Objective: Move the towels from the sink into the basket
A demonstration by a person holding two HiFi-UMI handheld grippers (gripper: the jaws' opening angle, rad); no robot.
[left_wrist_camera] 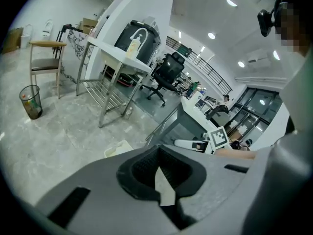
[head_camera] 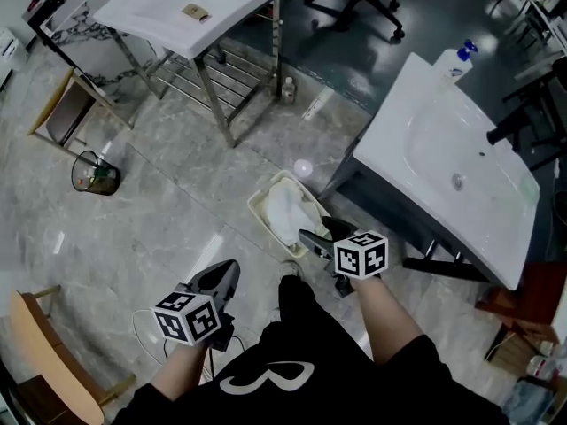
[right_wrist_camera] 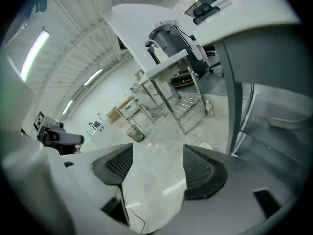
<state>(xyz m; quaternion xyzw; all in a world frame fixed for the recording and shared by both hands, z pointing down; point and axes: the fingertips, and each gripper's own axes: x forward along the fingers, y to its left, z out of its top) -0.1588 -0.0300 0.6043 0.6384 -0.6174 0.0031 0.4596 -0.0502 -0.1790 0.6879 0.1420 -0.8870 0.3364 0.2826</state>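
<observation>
Already a white towel (head_camera: 288,212) is seen lying inside the pale basket (head_camera: 264,193), which stands on the marble floor at about 8 o'clock from the white sink (head_camera: 399,140).

The right gripper (head_camera: 323,233) is held just over the basket's near corner, at roughly 5 o'clock from the towel. In the right gripper view, the right gripper (right_wrist_camera: 157,153) is shown with its jaws spread wide. Only bare floor is framed between them, so nothing is grasped or touched.

The left gripper (head_camera: 223,274) is held lower in the head view, at 7 o'clock from the basket and well apart from it. In the left gripper view, the left gripper (left_wrist_camera: 159,168) is seen clenched, its jaws brought together on nothing.

Black-and-white square markers are carried on each gripper's cube. No lettering can be read on them.
</observation>
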